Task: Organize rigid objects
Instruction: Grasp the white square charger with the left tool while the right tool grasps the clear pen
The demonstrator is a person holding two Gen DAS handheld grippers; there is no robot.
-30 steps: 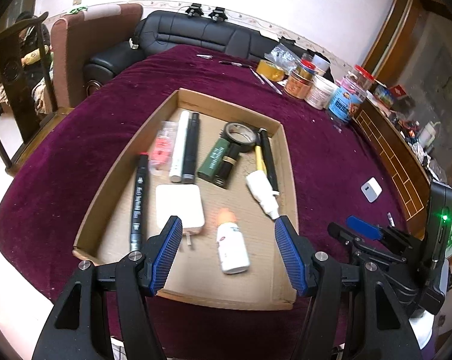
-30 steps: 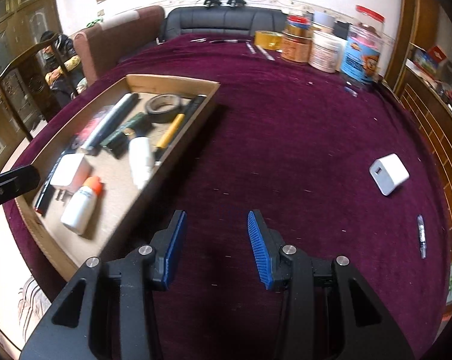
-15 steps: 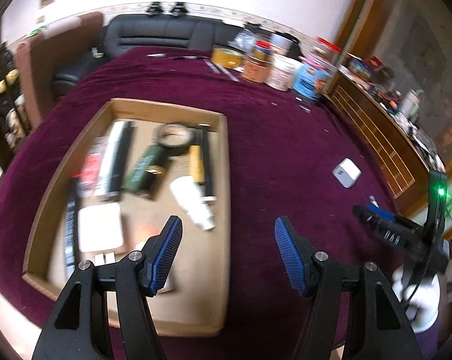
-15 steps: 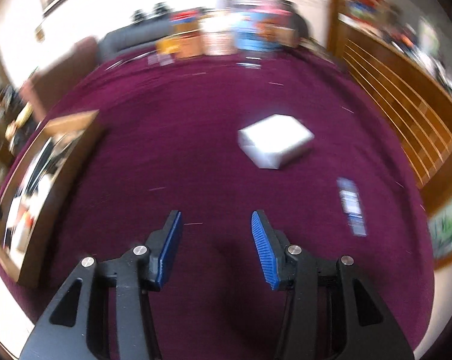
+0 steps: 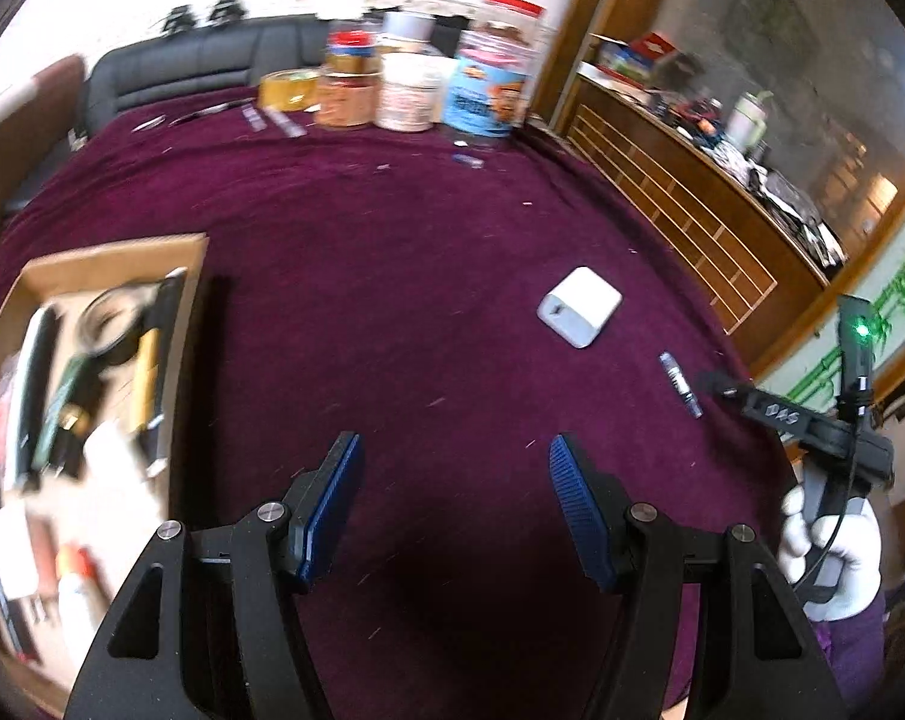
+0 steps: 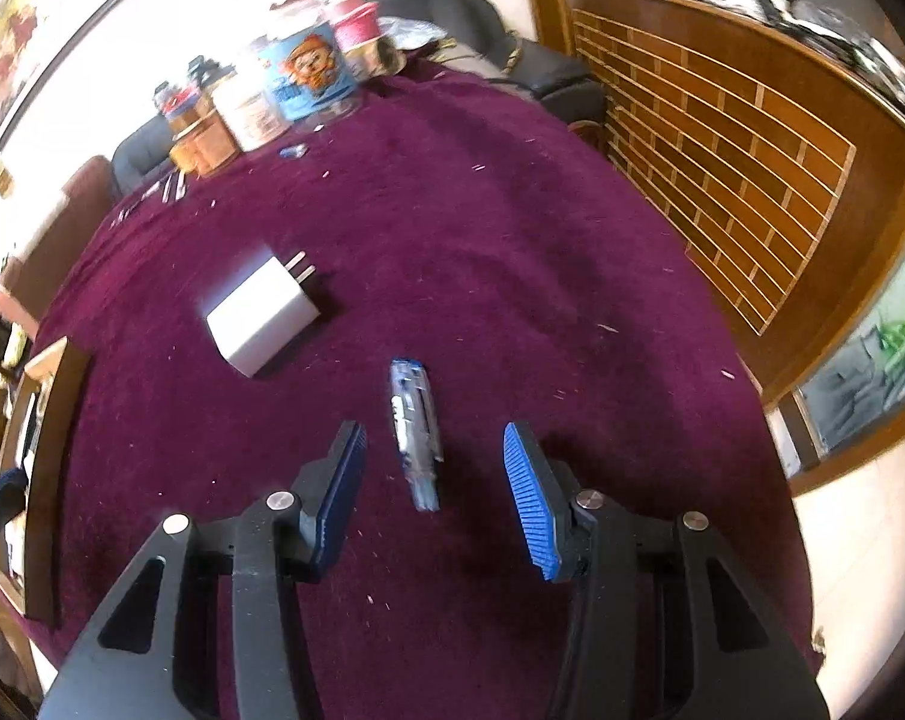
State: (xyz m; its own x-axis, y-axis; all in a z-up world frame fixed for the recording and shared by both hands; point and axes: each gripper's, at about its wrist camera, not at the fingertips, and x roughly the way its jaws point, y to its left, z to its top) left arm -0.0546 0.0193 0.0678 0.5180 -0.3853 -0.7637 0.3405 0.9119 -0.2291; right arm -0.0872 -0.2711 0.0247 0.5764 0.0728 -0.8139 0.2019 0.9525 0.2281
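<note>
A small clear-and-blue pen-like item [image 6: 415, 432] lies on the purple tablecloth between the open jaws of my right gripper [image 6: 433, 462]; nothing is gripped. It also shows in the left wrist view [image 5: 680, 385]. A white plug charger [image 6: 263, 317] lies left of it, and shows in the left wrist view [image 5: 580, 306]. My left gripper [image 5: 452, 471] is open and empty over bare cloth. The cardboard tray [image 5: 188, 312] at the left holds several pens, a tape roll and bottles. The right gripper body [image 5: 812, 420] shows at the right of the left wrist view.
Jars and tubs [image 5: 416, 90] stand at the table's far edge, also in the right wrist view [image 6: 308, 72]. A wooden slatted panel [image 6: 752, 168] borders the table's right side. A black sofa [image 5: 182, 72] is behind. The tray's corner [image 6: 56, 396] shows at left.
Both grippers swung right, away from the tray. My right gripper has come down over the small pen-like item, with its jaws opened wider. The left gripper now faces bare cloth.
</note>
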